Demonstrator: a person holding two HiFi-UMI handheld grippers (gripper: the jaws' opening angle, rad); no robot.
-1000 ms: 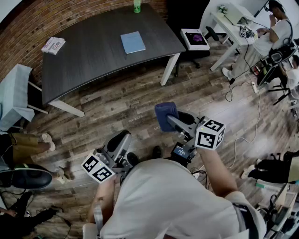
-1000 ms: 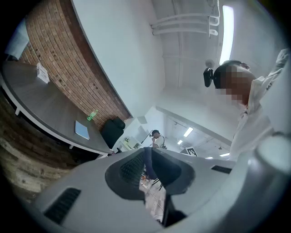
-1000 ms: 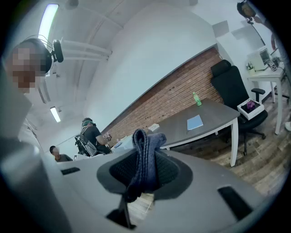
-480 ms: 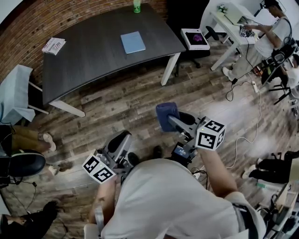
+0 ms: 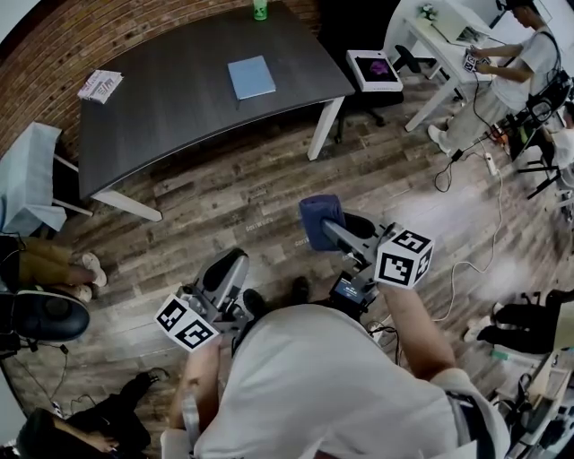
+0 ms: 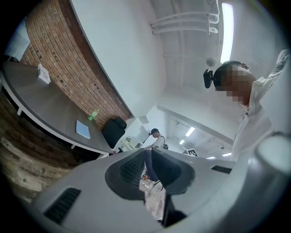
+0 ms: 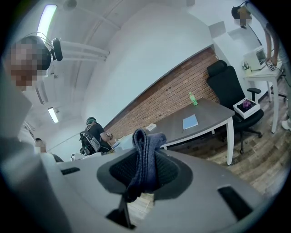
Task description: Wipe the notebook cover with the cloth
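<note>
**Cloth gripped on your right, notebook on the table well away from you**

Head view: you stand on the wood plank floor [image 5: 269, 184], well apart from the dark table [image 5: 170, 108]. The light blue notebook [image 5: 251, 76] lies flat and closed on the tabletop, toward its far edge. A green bottle [image 5: 260, 9] stands beyond it at that edge. At the table's left corner lies a printed item [image 5: 100, 85], perhaps a booklet, too small to tell. Your right gripper [image 5: 327, 229] reaches forward over the floor with the dark blue cloth [image 5: 318, 218] bunched at its tip. Your left gripper [image 5: 229, 267] sits lower and nearer your body, with nothing at its tip.

Left gripper view: the left gripper [image 6: 148, 166] has its jaws a narrow slit apart. Only the room shows through the gap, and nothing lies between the pads. Off to the left the table [image 6: 41, 107] runs along the brick wall [image 6: 68, 59]. The notebook [image 6: 82, 129] is on it near its end, and the bottle [image 6: 93, 114] is just past it. A black office chair [image 6: 113, 132] stands beyond the table's end.

Right gripper view: the right gripper [image 7: 143, 170] is clamped on the cloth [image 7: 144, 152]. A fold stands up above the pads and the rest hangs down between them. Ahead and to the right the notebook [image 7: 190, 122] lies on the table [image 7: 211, 113], near the bottle [image 7: 193, 98] and well apart from the cloth.
</note>
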